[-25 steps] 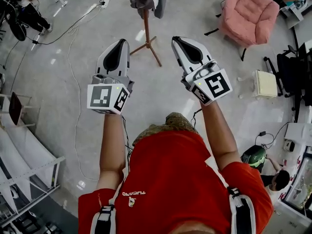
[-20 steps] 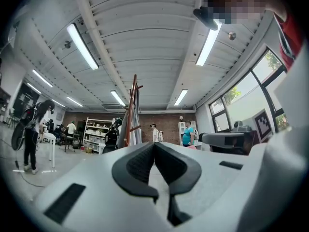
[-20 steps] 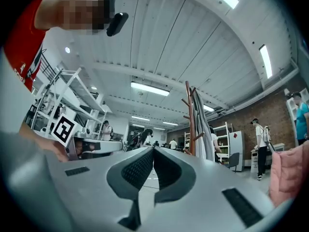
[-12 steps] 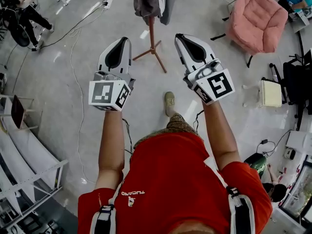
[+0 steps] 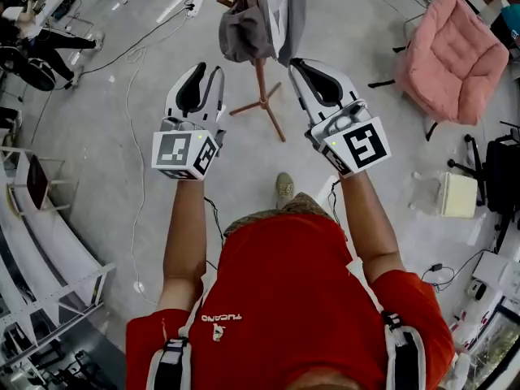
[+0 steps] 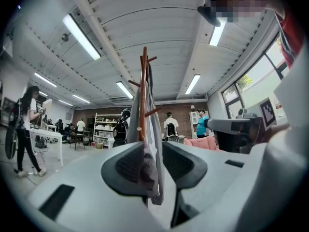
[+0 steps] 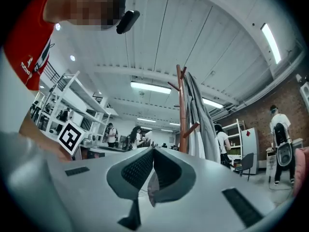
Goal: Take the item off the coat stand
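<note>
A dark grey bundle of cloth (image 5: 241, 37) hung on the wooden coat stand (image 5: 262, 84), beside a long pale grey coat (image 5: 294, 10), ahead of both grippers and apart from them. The left gripper's (image 5: 206, 78) jaws were opening with nothing between them. The right gripper's (image 5: 312, 68) jaws were pressed together, empty. A pink armchair (image 5: 459, 51) stood to the right, and cables (image 5: 132, 112) trailed across the floor.

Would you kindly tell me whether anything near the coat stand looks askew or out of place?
Nothing stands out: the coat stand is upright, with a light grey garment and a darker grey item hanging from it.
</note>
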`<state>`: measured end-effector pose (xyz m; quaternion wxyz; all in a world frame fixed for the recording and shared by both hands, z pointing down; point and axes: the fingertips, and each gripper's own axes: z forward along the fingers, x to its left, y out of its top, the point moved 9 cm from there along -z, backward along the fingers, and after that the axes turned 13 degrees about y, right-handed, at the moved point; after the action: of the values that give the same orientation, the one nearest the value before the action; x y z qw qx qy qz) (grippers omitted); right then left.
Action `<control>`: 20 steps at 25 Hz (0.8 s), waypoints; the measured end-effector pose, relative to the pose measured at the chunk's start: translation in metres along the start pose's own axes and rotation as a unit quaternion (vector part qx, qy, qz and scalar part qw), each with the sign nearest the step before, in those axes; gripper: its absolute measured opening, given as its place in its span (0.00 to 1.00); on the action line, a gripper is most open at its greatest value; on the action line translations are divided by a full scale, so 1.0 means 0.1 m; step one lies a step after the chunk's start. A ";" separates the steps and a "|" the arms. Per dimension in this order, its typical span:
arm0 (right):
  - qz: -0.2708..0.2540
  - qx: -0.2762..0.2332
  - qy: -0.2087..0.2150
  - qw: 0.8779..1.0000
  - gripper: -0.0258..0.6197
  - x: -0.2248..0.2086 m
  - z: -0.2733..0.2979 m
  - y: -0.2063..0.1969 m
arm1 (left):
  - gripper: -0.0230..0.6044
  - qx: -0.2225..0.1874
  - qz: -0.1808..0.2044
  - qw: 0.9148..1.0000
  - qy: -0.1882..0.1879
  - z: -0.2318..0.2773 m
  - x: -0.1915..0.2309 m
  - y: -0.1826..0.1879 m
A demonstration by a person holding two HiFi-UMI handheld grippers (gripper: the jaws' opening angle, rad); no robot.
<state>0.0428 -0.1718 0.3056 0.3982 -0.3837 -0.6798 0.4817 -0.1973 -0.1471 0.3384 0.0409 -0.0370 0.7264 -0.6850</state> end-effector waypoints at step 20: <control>0.009 0.067 -0.027 0.997 0.08 -0.76 0.22 -0.39 | 0.43 0.112 0.030 0.993 -0.007 1.65 0.28 -0.86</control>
<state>0.0472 -0.2576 0.3256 0.3999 -0.3494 -0.6532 0.5398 -0.2073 -0.3188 0.4145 0.0705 -0.0155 0.6459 -0.7600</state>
